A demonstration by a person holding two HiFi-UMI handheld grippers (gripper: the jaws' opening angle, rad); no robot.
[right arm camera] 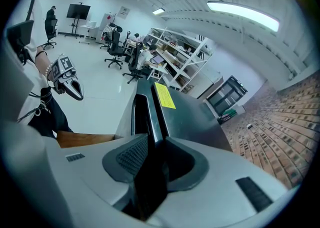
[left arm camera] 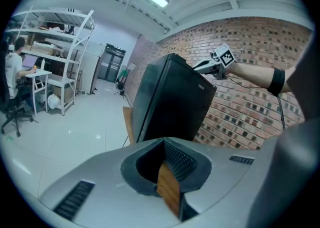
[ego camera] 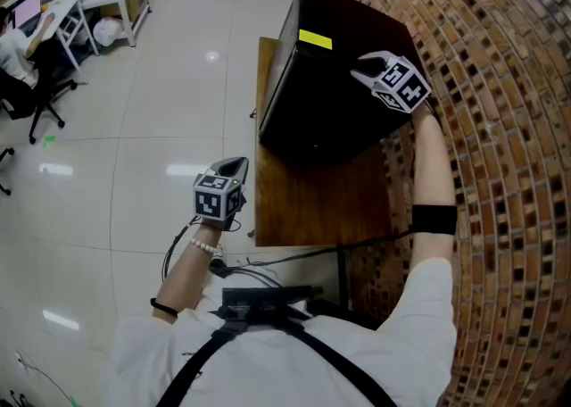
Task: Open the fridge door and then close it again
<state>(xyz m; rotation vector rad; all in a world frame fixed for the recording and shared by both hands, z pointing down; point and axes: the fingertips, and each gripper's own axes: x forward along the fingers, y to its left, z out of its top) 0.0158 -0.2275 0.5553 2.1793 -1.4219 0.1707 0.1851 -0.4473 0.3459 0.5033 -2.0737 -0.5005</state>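
Hanging nearest the body, the left gripper has its fingers pressed together on nothing, just off the front edge of the brown wooden desk. On that desk, against the red brick wall, stands the boxy black fridge with a yellow sticker on top. Its door faces the white tiled floor and looks shut flush, or very nearly. Farther out, the right gripper reaches over the fridge top, fingers clamped on the door's upper edge. I judge the opening step is in hand: grip taken, swing not begun. Next, the right gripper should draw that edge outward along the hinge's arc without loosening the clamp.
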